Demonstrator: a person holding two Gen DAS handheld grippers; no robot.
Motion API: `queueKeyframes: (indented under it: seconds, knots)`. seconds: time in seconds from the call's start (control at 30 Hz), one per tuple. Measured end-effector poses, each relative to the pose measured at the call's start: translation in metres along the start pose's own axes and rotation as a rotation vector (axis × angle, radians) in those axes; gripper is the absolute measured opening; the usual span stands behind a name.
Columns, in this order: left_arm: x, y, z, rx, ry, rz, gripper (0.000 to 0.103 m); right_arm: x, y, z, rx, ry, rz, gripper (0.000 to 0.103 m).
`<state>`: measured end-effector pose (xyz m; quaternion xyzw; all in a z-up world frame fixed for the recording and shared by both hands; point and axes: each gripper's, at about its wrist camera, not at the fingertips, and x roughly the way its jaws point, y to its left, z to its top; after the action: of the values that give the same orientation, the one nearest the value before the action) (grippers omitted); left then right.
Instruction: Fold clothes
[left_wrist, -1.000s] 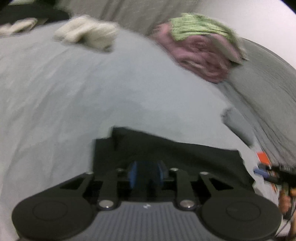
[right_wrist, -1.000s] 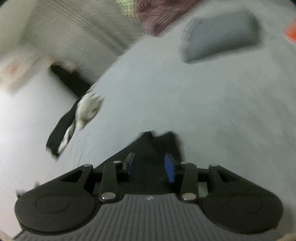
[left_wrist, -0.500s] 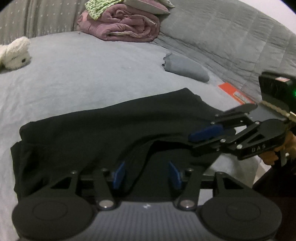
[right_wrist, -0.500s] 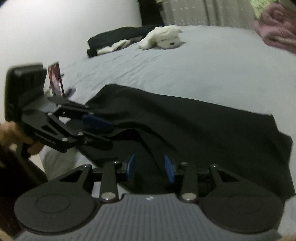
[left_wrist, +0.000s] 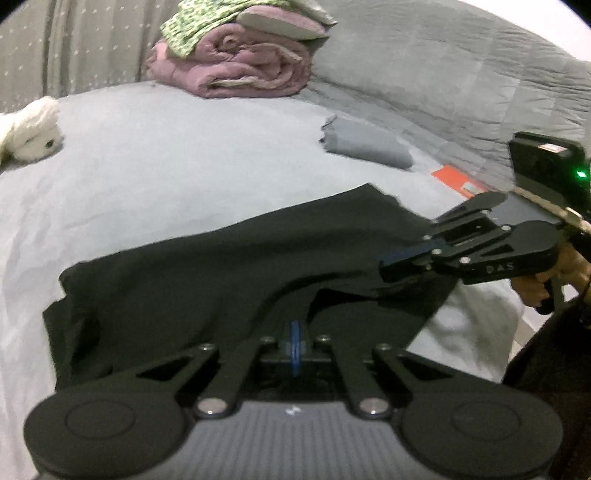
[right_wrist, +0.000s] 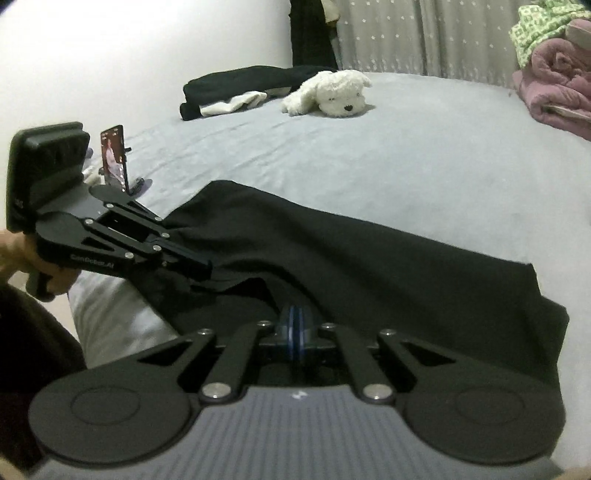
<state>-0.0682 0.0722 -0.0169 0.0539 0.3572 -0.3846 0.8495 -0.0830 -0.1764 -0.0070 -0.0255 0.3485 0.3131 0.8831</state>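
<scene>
Your left tool (left_wrist: 294, 334) is pinched tight on the near edge of the black cloth (left_wrist: 221, 266). Your right tool (right_wrist: 294, 325) is pinched on the same edge, a little way along. The black cloth lies spread on the grey bed (right_wrist: 369, 155), and its near edge is lifted up where you hold it. Far back on the bed sits a white toy dog (right_wrist: 332, 92). A rolled pink blanket (left_wrist: 240, 66) lies by the wall, and a small folded grey cloth (left_wrist: 365, 146) lies near it.
</scene>
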Motion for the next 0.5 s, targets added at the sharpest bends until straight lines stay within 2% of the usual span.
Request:
queueKeyframes:
  seconds: [0.03,0.07,0.1,0.13,0.23,0.27,0.37,0.4,0.43,0.47,0.5]
  knots:
    - [0.001,-0.002,0.0,0.007,0.001,0.007,0.008,0.002,0.003,-0.001,-0.009,0.004,-0.008,0.011]
    - [0.003,-0.004,0.0,0.015,0.001,0.005,0.017,0.004,0.005,-0.001,-0.018,0.008,-0.016,0.017]
    - [0.004,-0.007,0.001,0.025,-0.003,0.004,0.029,0.005,0.008,-0.002,-0.031,0.012,-0.011,0.017]
    - [0.004,-0.009,0.001,0.038,-0.012,0.007,0.034,0.007,0.011,-0.003,-0.044,0.016,-0.006,0.019]
    - [0.012,-0.017,0.003,0.087,-0.008,0.034,0.037,0.013,0.019,-0.004,-0.082,0.02,-0.008,0.039]
    - [0.016,-0.018,0.003,0.096,0.001,0.042,0.037,0.016,0.022,-0.004,-0.099,0.025,-0.014,0.04]
    - [0.027,-0.02,0.002,0.125,0.025,0.076,0.036,0.026,0.025,-0.006,-0.13,0.033,-0.048,0.039]
    - [0.028,-0.02,0.001,0.137,0.026,0.089,0.032,0.028,0.024,-0.006,-0.136,0.029,-0.063,0.039]
    - [0.029,-0.021,0.001,0.149,0.026,0.1,0.026,0.029,0.023,-0.006,-0.141,0.024,-0.077,0.031]
    - [0.027,-0.02,0.001,0.155,0.02,0.105,0.011,0.031,0.022,-0.006,-0.147,0.019,-0.091,0.019]
    - [0.024,-0.018,0.002,0.155,0.012,0.106,0.003,0.032,0.021,-0.006,-0.152,0.014,-0.106,0.013]
